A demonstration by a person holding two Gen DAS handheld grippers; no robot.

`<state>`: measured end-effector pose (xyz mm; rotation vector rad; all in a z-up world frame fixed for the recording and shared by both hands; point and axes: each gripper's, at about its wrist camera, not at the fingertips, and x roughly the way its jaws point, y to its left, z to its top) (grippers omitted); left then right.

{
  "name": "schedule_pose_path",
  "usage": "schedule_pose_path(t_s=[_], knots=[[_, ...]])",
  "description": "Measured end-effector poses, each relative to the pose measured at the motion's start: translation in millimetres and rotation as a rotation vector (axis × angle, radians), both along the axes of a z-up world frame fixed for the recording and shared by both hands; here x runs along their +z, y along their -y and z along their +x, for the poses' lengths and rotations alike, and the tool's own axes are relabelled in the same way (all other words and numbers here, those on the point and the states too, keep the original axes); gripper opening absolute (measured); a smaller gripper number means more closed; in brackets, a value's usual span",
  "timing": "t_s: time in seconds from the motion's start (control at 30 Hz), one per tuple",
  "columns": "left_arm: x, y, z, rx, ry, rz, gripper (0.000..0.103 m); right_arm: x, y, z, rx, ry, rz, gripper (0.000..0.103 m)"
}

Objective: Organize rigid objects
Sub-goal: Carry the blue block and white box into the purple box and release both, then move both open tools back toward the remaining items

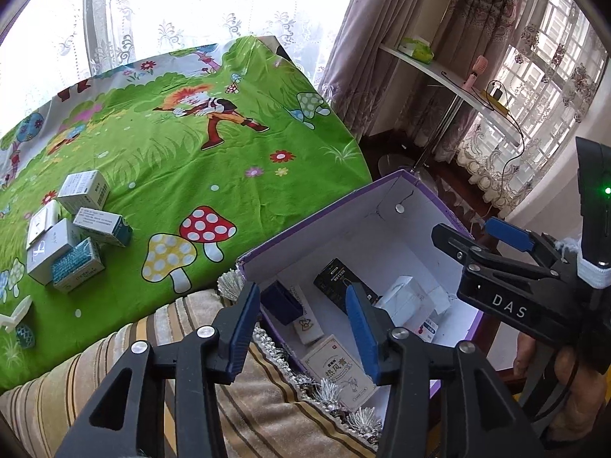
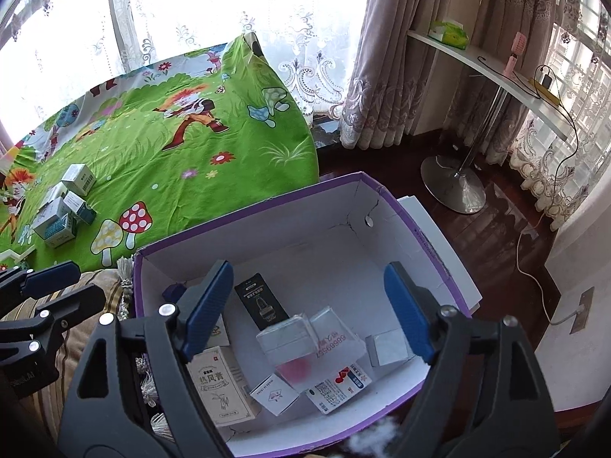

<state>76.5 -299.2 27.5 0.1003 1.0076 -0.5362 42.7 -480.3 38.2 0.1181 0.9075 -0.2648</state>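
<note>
A purple box (image 1: 305, 225) (image 2: 248, 210) with a white inside holds several small cartons, among them a black one (image 2: 261, 299) and a beige one (image 2: 219, 385). My right gripper (image 2: 309, 309) hangs open above the box. Below its gap lies a blurred clear packet (image 2: 298, 347) with a red patch, apart from both pads. My left gripper (image 1: 303, 328) stands open over the box's near left corner with nothing between its fingers. The right gripper (image 1: 485, 236) also shows over the box's right side. A pile of small white and teal cartons (image 1: 72, 229) (image 2: 65, 206) sits on the green cartoon cloth (image 1: 214, 175).
A striped cushion with tassels (image 1: 152, 343) lies between the cloth and the box. Right of the box are dark wood floor (image 2: 496, 229), a white side table (image 2: 496, 72) on a chrome base (image 2: 454, 183), a trailing cable and curtains.
</note>
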Motion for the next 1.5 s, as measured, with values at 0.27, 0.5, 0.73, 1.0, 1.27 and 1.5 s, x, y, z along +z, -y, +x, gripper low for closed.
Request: schedule_pose_path(t_s=[0.27,0.5,0.73,1.0,1.27,1.5], knots=[[18,-30,0,0.086,0.113,0.043,0.060,26,-29,3,-0.020,0.087,-0.047,0.096],[21,-65,3,0.135,0.177,0.093,0.060,38,-61,8,0.051,0.095,-0.054,0.096],[17,-123,6,0.195,0.141,0.046,0.060,41,-94,16,0.125,0.088,0.018,0.096],[19,-200,9,0.344,0.139,-0.023,0.060,38,-128,27,0.201,0.065,0.051,0.096],[15,-275,-1,0.486,0.116,-0.061,0.060,32,-154,34,0.274,0.036,0.064,0.096],[-2,-309,-12,0.521,0.046,-0.086,0.060,24,-180,44,0.330,0.006,0.074,0.096]])
